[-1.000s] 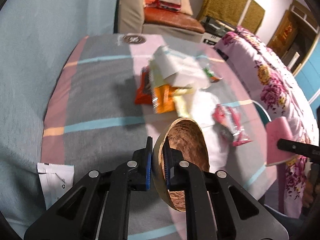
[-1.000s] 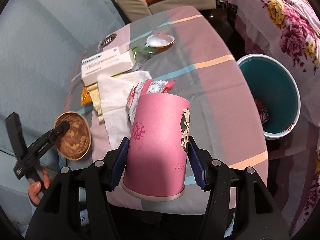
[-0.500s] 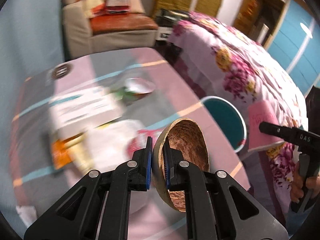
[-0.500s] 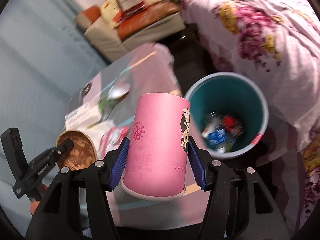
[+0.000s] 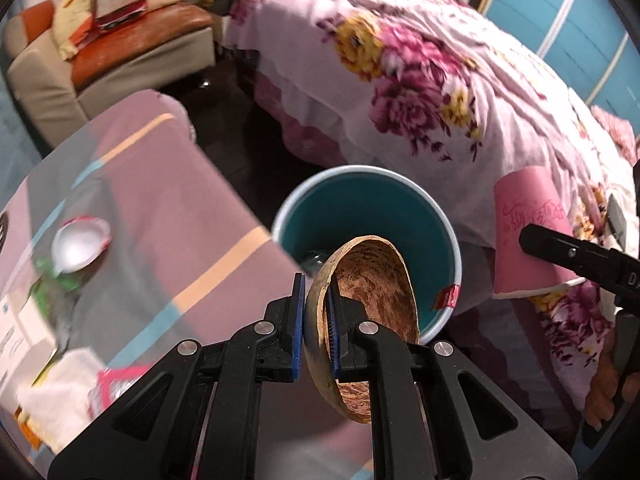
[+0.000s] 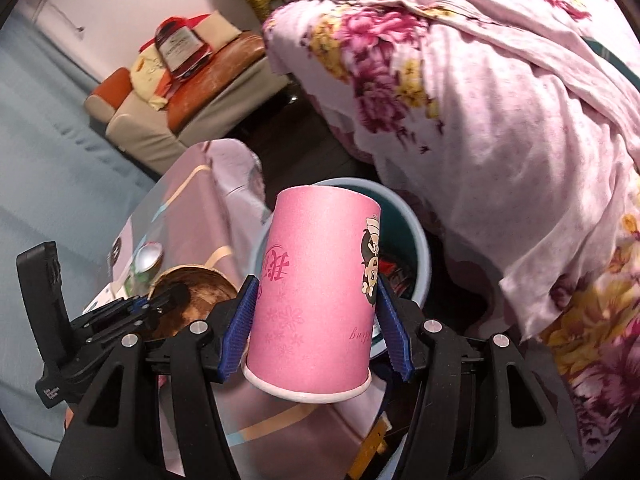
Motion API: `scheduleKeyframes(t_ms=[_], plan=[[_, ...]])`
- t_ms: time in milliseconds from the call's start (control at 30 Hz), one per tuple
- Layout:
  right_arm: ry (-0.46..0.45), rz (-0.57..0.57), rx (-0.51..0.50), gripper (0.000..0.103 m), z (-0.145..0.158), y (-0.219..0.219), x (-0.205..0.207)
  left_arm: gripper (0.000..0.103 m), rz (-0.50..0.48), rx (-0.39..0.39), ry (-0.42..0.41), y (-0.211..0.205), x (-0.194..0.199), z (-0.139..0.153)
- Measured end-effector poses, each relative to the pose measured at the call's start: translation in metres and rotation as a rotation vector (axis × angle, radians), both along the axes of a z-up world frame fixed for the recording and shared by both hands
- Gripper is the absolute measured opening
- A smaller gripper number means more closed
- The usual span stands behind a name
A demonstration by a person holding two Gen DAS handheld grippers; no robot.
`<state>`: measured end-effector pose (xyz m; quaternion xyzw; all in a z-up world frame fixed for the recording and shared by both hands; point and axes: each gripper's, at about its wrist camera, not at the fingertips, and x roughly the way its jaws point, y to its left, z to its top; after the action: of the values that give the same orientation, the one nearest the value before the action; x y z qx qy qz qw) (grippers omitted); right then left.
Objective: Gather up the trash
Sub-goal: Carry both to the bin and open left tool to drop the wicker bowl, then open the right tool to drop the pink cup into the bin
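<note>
My left gripper (image 5: pixel 316 320) is shut on the rim of a brown paper bowl (image 5: pixel 372 300), held on edge just in front of a teal trash bin (image 5: pixel 400 208) on the floor. My right gripper (image 6: pixel 316 312) is shut on a pink paper cup (image 6: pixel 316 288), upside down, held above the same bin (image 6: pixel 420 248), which has some trash in it. The cup (image 5: pixel 528 236) and the right gripper also show at the right of the left wrist view. The bowl (image 6: pixel 192 296) and left gripper show at the left of the right wrist view.
The table (image 5: pixel 160 216) with a striped cloth stands left of the bin, with a foil lid (image 5: pixel 80 244), a white box, tissue (image 5: pixel 60 396) and wrappers on it. A flowered bed (image 5: pixel 440 80) is behind the bin. A sofa (image 5: pixel 100 52) is at the back left.
Both grippers have swung from over the table toward the bin, keeping hold of bowl and cup. The bin is now closer and more central in both views.
</note>
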<state>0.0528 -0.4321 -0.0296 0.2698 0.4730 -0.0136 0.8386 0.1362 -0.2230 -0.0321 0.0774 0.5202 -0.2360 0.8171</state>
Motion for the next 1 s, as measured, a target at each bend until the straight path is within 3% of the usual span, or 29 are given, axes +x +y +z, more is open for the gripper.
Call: scheduleKeyframes(t_ms=[633, 733, 800, 1000], plan=[[0.058, -0.008, -0.036, 0.056, -0.028, -0.012, 0.029, 0.015, -0.04, 0.022, 0.066, -0.035, 0.031, -0.039], [0.061, -0.006, -0.042, 0.056, -0.028, -0.01, 0.031, 0.028, -0.042, 0.007, 0.062, -0.033, 0.032, -0.036], [0.062, -0.002, -0.049, 0.056, -0.027, -0.007, 0.033, 0.056, -0.035, 0.004, 0.044, -0.03, 0.031, -0.032], [0.071, 0.016, -0.069, 0.056, -0.025, 0.006, 0.037, 0.078, -0.009, -0.03, 0.014, -0.011, 0.026, -0.018]])
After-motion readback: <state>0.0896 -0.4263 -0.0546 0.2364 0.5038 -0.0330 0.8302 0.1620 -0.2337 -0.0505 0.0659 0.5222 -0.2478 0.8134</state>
